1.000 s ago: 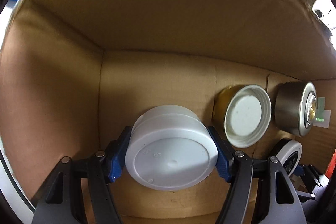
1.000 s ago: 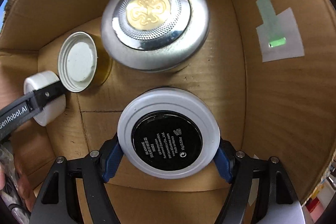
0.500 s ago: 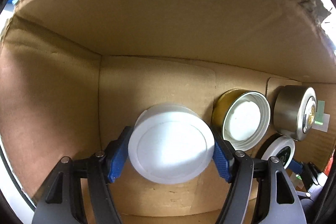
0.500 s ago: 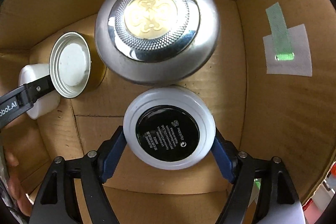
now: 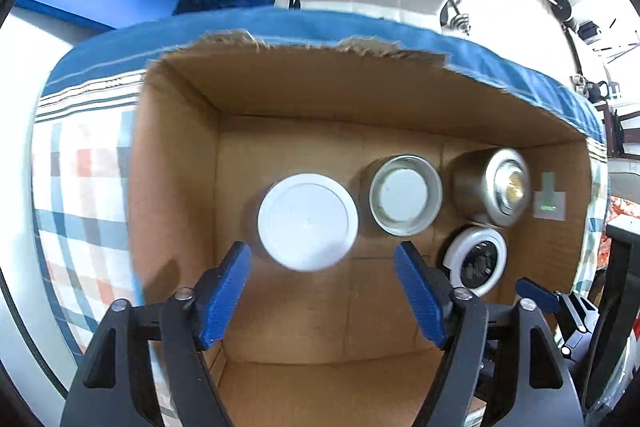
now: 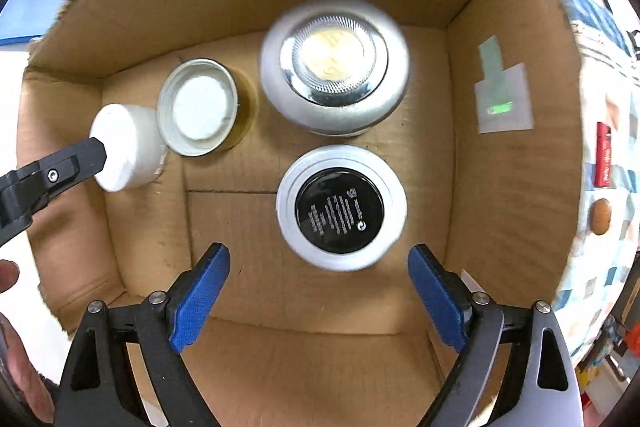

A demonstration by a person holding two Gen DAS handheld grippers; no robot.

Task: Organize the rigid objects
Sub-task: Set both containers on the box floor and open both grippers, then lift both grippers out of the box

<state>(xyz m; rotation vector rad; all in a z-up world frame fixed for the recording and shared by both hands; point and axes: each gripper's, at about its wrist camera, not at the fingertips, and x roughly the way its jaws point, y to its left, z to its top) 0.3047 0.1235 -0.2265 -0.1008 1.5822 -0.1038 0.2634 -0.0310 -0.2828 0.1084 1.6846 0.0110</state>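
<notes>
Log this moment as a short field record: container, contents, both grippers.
container: cardboard box, open top, on a plaid cloth
contents: white jar; gold tin with white-lined lid; silver round tin with gold emblem; white jar with black label
layout: all four stand on the box floor, none held
left gripper: jaws have just been opening, clear of the white jar below
right gripper: jaws have just been opening, clear of the black-label jar
</notes>
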